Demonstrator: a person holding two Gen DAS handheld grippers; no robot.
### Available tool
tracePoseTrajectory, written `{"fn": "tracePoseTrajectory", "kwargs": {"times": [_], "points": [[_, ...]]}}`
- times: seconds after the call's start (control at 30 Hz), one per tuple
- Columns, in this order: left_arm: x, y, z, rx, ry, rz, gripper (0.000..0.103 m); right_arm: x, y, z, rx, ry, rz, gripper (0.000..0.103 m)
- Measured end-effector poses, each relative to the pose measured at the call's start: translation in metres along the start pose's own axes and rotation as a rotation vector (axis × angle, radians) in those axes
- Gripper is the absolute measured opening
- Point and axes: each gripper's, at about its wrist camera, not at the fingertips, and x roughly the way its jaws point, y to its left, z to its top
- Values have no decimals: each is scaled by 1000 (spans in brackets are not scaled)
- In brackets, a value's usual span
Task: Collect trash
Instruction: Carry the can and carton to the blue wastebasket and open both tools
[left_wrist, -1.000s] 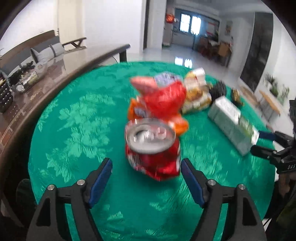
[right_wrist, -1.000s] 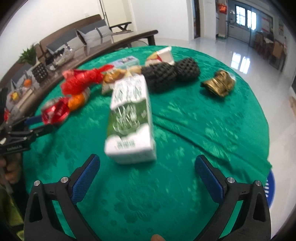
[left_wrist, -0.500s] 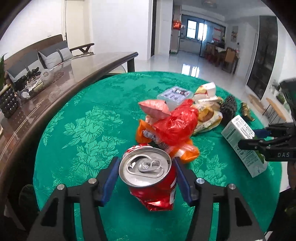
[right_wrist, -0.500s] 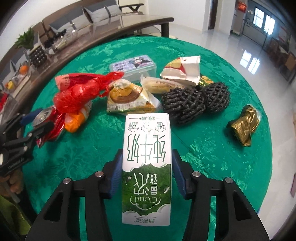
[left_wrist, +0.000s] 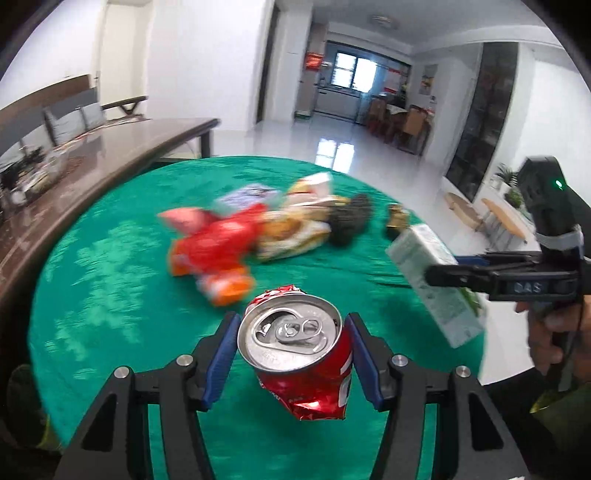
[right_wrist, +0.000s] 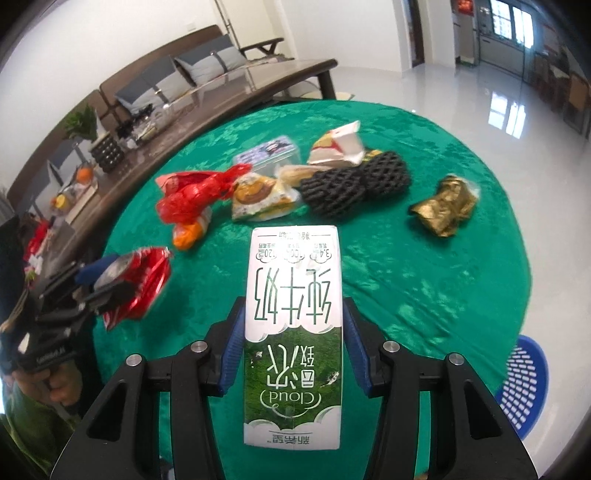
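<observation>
My left gripper (left_wrist: 291, 363) is shut on a crushed red soda can (left_wrist: 301, 358) and holds it above the green tablecloth (left_wrist: 110, 295). My right gripper (right_wrist: 293, 354) is shut on a white and green milk carton (right_wrist: 293, 325), lifted off the table. The can also shows in the right wrist view (right_wrist: 136, 284), and the carton in the left wrist view (left_wrist: 436, 284). More trash lies on the table: a red plastic bag (right_wrist: 195, 194), a bread wrapper (right_wrist: 258, 199), black foam nets (right_wrist: 354, 184), a gold wrapper (right_wrist: 447, 205), a white paper box (right_wrist: 340, 144).
A blue perforated basket (right_wrist: 524, 380) stands on the floor at the right of the table. A long dark wooden table (right_wrist: 207, 110) with clutter runs along the far left. A clear lidded plastic box (right_wrist: 267, 153) sits behind the red bag.
Both grippers closed on their items and lifted them: the left took the can, the right took the carton. Both now hold them higher and nearer the table's front.
</observation>
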Motion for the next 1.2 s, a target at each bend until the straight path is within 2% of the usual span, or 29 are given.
{"fn": "tracePoseTrajectory", "kwargs": {"times": [0.17, 0.33, 0.5, 0.67, 0.83, 1.03, 1.2], "points": [[18, -64, 19, 54, 12, -82, 59, -31, -35, -4, 54, -47, -23, 51], [44, -128, 34, 102, 45, -160, 59, -61, -83, -13, 100, -70, -97, 51], [70, -203, 38, 183, 76, -244, 59, -91, -161, -32, 196, -72, -226, 51], [114, -274, 33, 230, 144, -321, 59, -99, -240, -63, 322, -32, -322, 51], [158, -318, 20, 263, 196, -349, 59, -97, -299, -105, 439, -15, -352, 51], [206, -344, 5, 284, 232, -363, 59, -92, -333, -122, 477, 27, -352, 52], [230, -360, -4, 313, 252, -361, 59, -90, -352, -128, 527, 44, -336, 52]]}}
